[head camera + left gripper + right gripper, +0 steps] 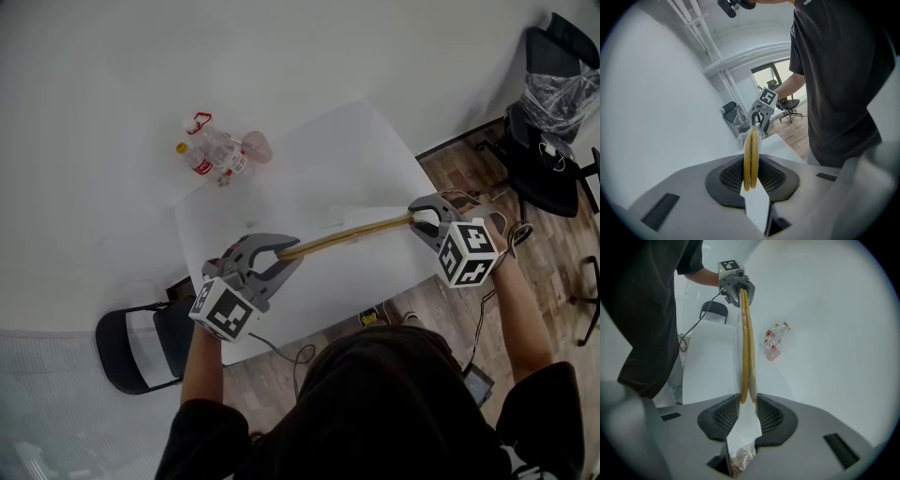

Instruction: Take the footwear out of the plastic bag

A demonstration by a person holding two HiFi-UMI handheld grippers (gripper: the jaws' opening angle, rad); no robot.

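The left gripper (281, 251) was shut tight on one end of the flat yellow footwear (347, 237). The right gripper (417, 217) was closed on the other end, through the plastic bag (740, 427). The footwear was held up between them, over the near side of the desk (309, 159). Both grippers were pointed a bit downward.

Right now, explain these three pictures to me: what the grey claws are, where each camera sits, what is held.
A person holds a two-jaw gripper in each hand. One picture looks down from a camera on their head; the other two come from cameras on the grippers, looking along the jaws. The left gripper is shut on the yellow footwear; the right gripper is shut on the plastic bag round its far end, above a white table. Plastic bottles lie past the table's far corner.
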